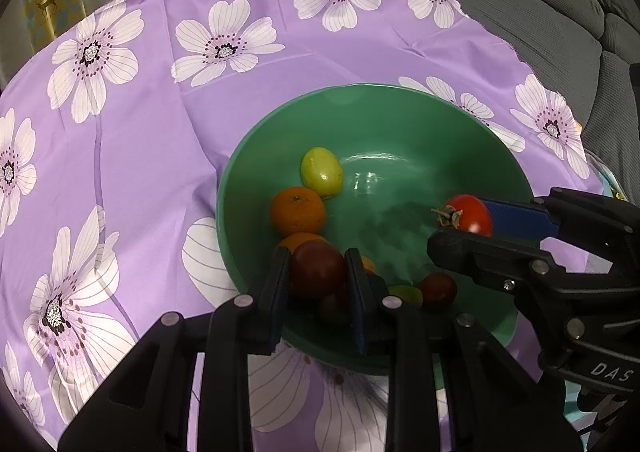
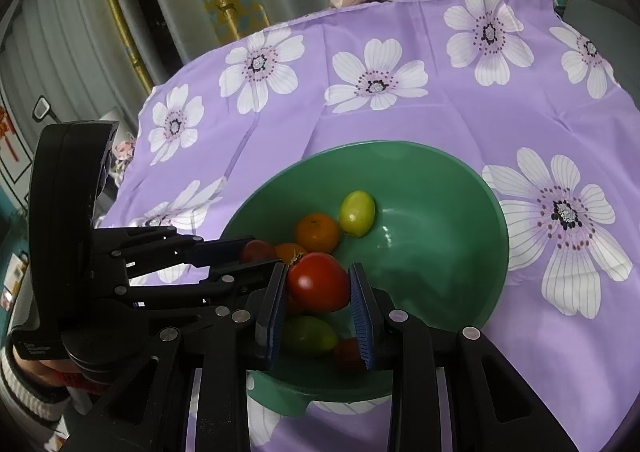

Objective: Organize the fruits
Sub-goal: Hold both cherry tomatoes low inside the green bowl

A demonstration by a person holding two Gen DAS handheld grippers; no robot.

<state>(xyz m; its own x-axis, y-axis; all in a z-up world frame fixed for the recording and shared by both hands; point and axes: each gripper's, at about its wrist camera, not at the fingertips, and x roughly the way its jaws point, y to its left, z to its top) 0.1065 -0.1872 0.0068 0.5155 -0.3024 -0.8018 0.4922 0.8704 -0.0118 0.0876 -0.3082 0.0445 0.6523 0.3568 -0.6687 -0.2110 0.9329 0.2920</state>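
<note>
Green plastic bowl: a dark red tomato is clamped by the left tool, a bright red tomato by the right tool; a striped sleeve cuff is shown only in the right view.

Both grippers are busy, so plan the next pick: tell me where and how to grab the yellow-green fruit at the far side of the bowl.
Grip the yellow-green fruit across its narrow middle, fingers on its long sides, since it is oval. Come from above and from the bare right part of the green bowl, because the orange sits right against its left side.
</note>
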